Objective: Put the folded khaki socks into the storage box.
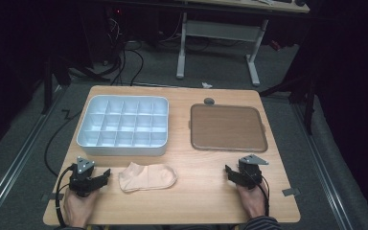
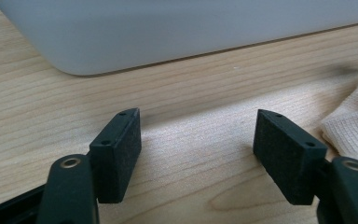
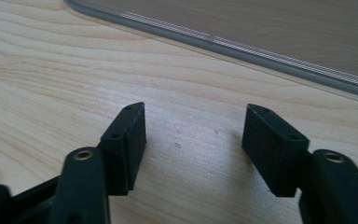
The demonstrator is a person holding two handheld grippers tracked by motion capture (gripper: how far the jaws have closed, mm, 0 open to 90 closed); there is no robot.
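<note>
On the wooden table (image 1: 206, 191), near its front edge, a pale peach sock (image 1: 147, 177) lies flat on its side, toe end toward the right and cuff end toward the left. Just behind the sock stands a white compartment box (image 1: 123, 125), a tray divided by a grid of partitions into rows of small open cells. To the right of the sock and farther back, level with the box, lies a brown square tray (image 1: 228, 127) with rounded corners and a low grey rim; a small dark round object (image 1: 209, 101) sits just behind that tray.

Left of the sock, just beside its cuff end, the left gripper (image 1: 106, 174) rests low over the table in the person's left hand (image 1: 79, 208), jaws pointing toward the sock. In the left gripper view (image 2: 197, 149) the two black pads stand wide apart with bare wood between them; the sock (image 2: 354, 121) lies just outside the right-hand pad, and the white wall of the box (image 2: 168, 32) crosses the background. Nothing is gripped.

Well to the right of the sock, in front of the brown tray, the right gripper (image 1: 228, 172) is held in the person's right hand (image 1: 253, 201). In the right gripper view (image 3: 193, 140) its pads likewise stand wide apart over bare wood, holding nothing, with the tray's rim (image 3: 242, 46) beyond them.
</note>
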